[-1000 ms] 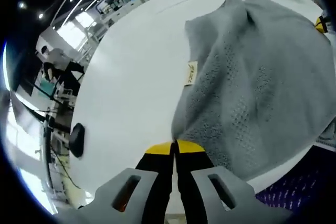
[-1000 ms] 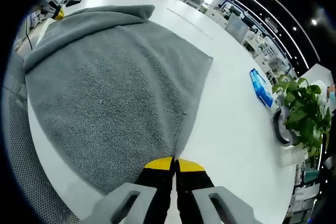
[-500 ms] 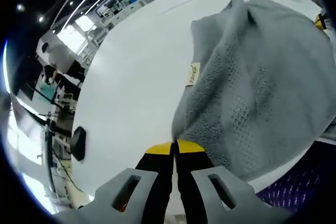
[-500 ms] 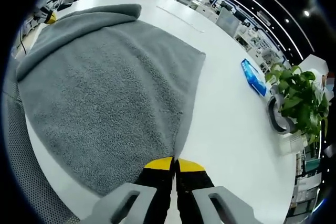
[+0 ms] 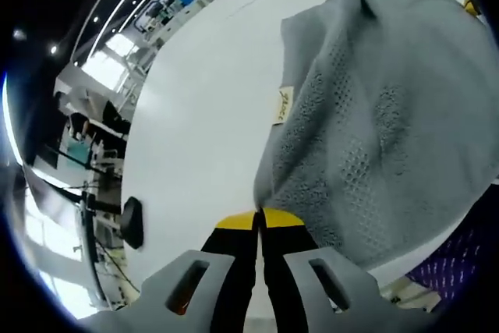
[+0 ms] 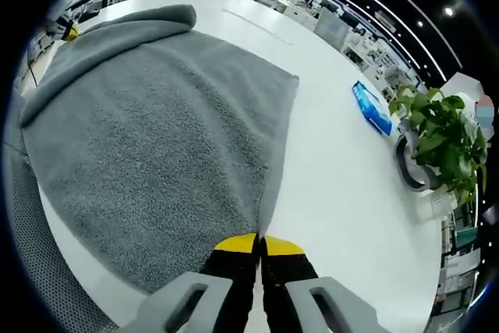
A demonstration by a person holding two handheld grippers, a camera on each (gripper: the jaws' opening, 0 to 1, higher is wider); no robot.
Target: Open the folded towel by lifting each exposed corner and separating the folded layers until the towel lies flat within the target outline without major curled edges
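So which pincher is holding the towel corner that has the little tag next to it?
The left gripper. A small cream label sits on the grey towel edge just above its pinched corner. The right gripper holds a plain corner.

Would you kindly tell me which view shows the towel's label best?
The left gripper view: the small cream label sits on the towel edge, facing the camera. In the right gripper view, the towel shows plain grey pile.
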